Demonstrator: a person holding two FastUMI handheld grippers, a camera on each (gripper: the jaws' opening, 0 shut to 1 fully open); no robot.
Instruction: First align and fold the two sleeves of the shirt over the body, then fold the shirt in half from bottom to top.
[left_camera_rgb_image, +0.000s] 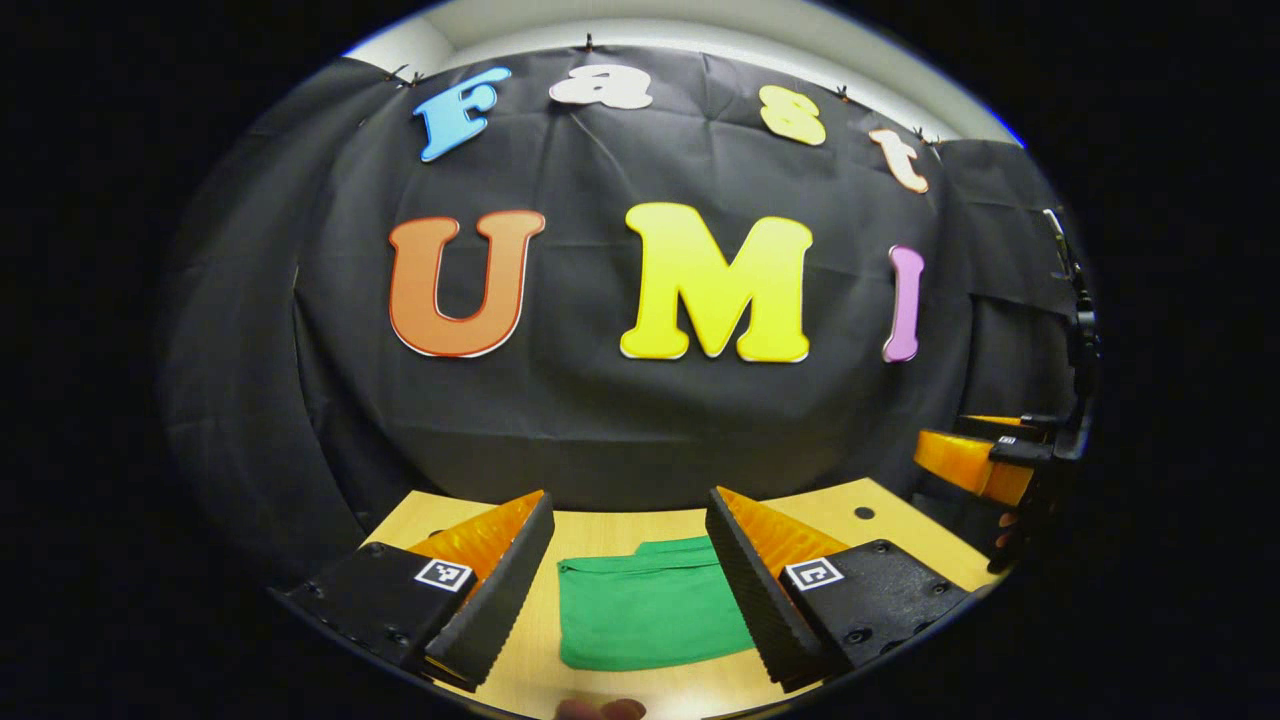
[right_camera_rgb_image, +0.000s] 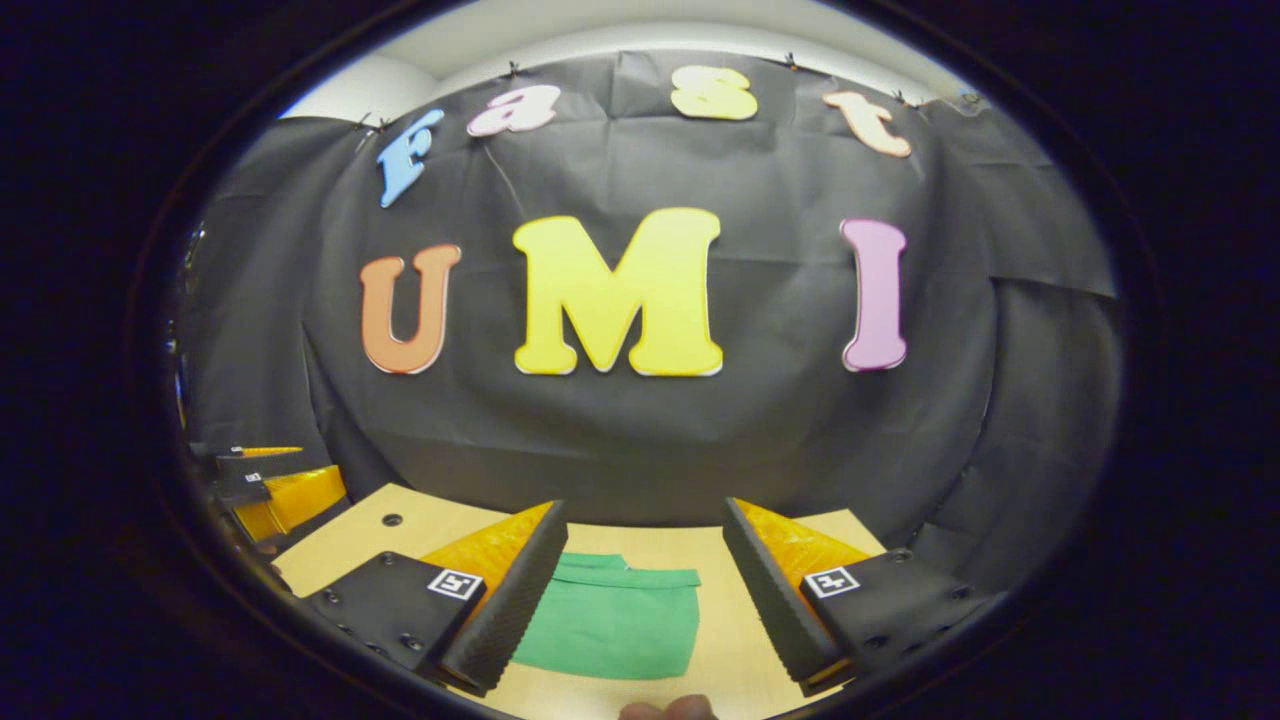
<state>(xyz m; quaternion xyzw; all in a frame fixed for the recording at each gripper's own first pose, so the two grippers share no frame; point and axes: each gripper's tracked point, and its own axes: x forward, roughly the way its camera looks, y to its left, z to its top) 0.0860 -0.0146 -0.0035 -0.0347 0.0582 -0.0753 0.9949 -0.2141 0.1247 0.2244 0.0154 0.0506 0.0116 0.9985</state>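
A green shirt (left_camera_rgb_image: 645, 610) lies folded into a compact rectangle on the light wooden table (left_camera_rgb_image: 620, 522). In the left gripper view it sits between and below my left gripper (left_camera_rgb_image: 628, 585), which hovers above it, open and holding nothing. In the right gripper view the same green shirt (right_camera_rgb_image: 612, 618) lies under my right gripper (right_camera_rgb_image: 645, 590), toward its left finger; that gripper is open too. My right gripper (left_camera_rgb_image: 985, 465) also appears at the right edge of the left gripper view, and my left gripper (right_camera_rgb_image: 265, 490) at the left edge of the right gripper view.
The black cloth wall stands close behind the table's far edge. Small dark holes (left_camera_rgb_image: 864, 513) (right_camera_rgb_image: 391, 520) mark the tabletop. A fingertip (left_camera_rgb_image: 600, 709) shows at the bottom edge of the left gripper view.
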